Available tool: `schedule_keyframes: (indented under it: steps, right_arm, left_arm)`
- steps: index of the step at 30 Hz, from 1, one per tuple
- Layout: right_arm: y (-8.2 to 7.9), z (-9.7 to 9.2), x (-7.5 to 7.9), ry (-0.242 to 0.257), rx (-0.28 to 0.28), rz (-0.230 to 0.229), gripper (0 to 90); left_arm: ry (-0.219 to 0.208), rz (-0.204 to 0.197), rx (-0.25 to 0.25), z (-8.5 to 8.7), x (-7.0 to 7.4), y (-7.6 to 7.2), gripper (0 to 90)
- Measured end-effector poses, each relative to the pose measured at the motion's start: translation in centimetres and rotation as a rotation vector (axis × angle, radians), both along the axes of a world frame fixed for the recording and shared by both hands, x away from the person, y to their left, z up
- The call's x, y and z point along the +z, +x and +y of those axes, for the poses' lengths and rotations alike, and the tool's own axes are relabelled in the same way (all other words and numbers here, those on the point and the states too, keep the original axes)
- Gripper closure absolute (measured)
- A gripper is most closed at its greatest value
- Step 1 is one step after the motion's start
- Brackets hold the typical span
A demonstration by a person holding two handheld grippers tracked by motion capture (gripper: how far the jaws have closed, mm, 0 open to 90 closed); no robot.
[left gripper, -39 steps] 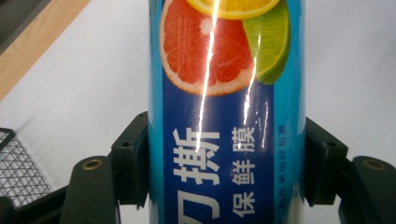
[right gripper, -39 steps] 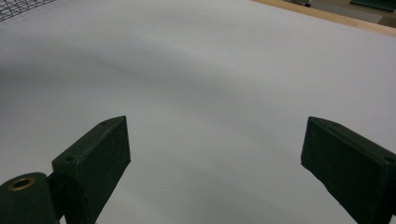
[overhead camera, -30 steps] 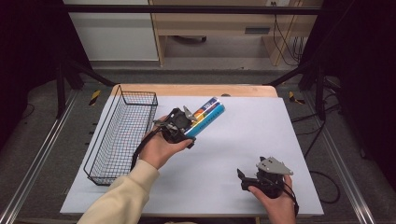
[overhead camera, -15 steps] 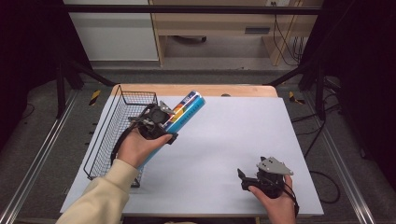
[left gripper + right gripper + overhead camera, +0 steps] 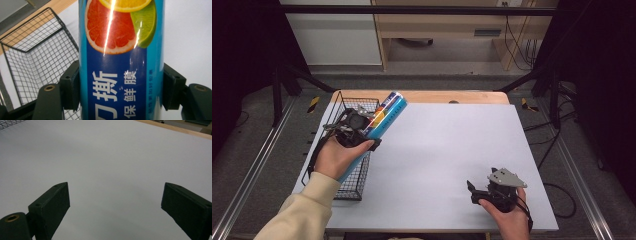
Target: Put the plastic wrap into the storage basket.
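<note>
Black jaws of the left gripper (image 5: 362, 131) squeeze a long blue box (image 5: 382, 116) from both sides, at the left of the high view, over the wire basket (image 5: 348, 182); a good next move looks like tipping it level and lowering it slowly inside before letting go; shiny blue card, cut fruit pictures, white writing; the right gripper (image 5: 479, 191), lower right, sits wide apart on the white table (image 5: 442, 145).

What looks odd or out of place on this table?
Little stands out. The blue box, clamped in the left tool, sticks out slantwise over the wire basket rim rather than lying inside. No spill or damage shows.
</note>
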State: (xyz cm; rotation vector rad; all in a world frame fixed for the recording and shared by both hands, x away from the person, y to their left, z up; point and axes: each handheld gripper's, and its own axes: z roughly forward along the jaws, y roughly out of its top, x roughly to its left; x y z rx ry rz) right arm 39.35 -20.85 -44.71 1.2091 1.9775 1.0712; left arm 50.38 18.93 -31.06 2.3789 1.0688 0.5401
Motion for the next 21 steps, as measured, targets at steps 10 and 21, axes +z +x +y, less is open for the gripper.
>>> schedule_keyframes:
  steps: [10, 21]
  right_arm:
    - [0.0, 0.1, 0.0, 0.001, -0.001, 0.0, 8.5]
    - [0.0, 0.2, 0.0, 0.005, 0.001, -0.002, 8.5]
  left_arm:
    - [0.047, -0.026, 0.063, 2.0, 0.6, -1.2, 32.0]
    - [0.094, -0.032, 0.106, 3.0, 0.4, -1.7, 32.0]
